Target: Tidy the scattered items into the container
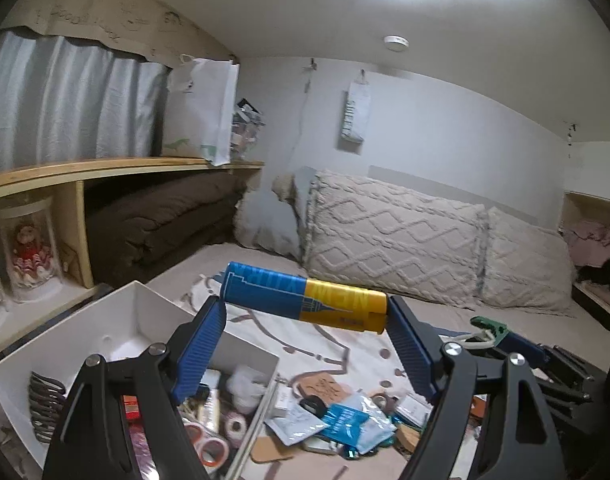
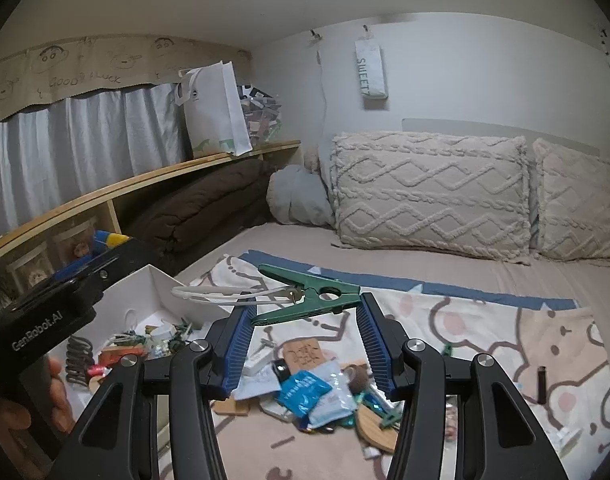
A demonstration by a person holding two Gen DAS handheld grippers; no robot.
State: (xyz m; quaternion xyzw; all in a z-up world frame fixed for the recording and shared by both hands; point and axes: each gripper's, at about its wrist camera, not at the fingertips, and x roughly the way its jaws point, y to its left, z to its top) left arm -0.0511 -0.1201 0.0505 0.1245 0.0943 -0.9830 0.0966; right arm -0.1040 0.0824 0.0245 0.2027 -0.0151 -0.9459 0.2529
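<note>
Left tool (image 1: 305,312) grips blue-yellow tube (image 1: 305,298); right view alone shows, seemingly, lighter (image 2: 541,384).

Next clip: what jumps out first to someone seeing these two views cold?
Each hand-held gripper is carrying something above the bed. The left hand-held gripper grips a blue and yellow tube end to end, just right of the white box. The right hand-held gripper grips a green clothespin trailing a white loop. Below them, a heap of packets and small items lies on the cartoon blanket.
</note>
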